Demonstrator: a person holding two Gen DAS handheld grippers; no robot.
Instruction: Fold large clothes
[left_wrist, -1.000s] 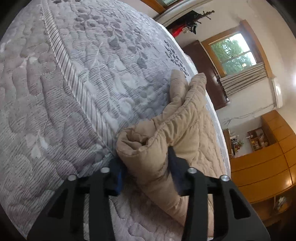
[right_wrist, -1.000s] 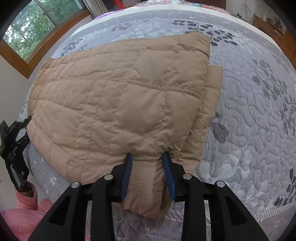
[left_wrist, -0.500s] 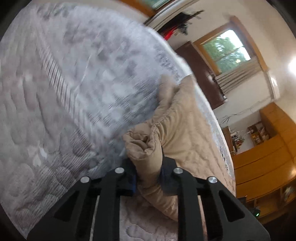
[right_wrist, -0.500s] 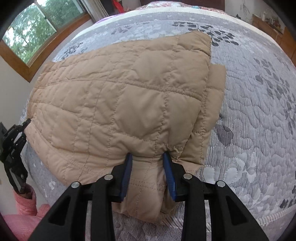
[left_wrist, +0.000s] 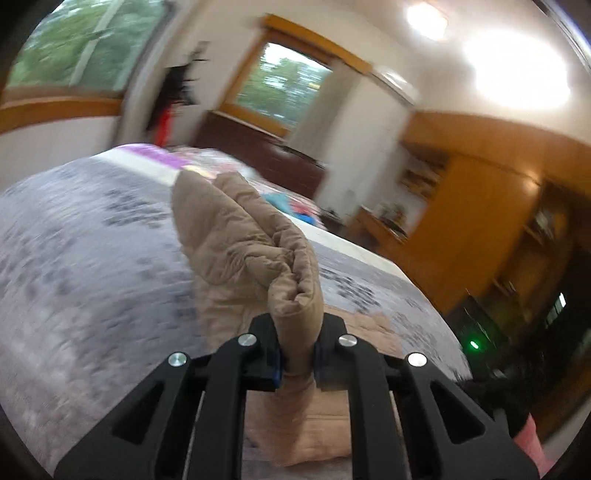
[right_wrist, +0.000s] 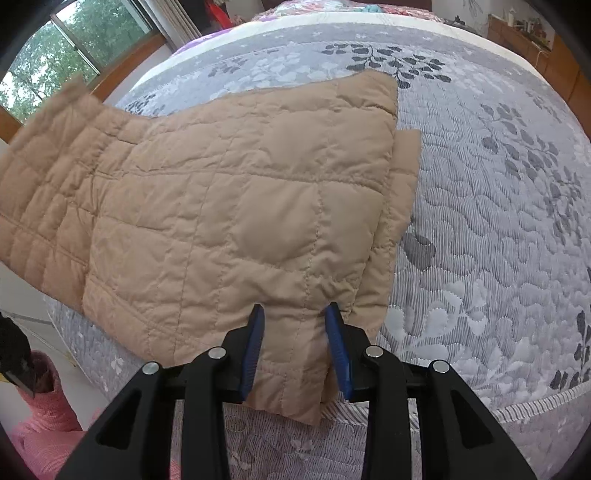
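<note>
While both claws pinch edges — jacket (right_wrist: 229, 206) lifts.

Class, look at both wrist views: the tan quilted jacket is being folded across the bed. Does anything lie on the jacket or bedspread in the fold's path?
Nothing visible does. The jacket lies bare on the grey bedspread, gripped by both tools: left tool, right tool.
</note>
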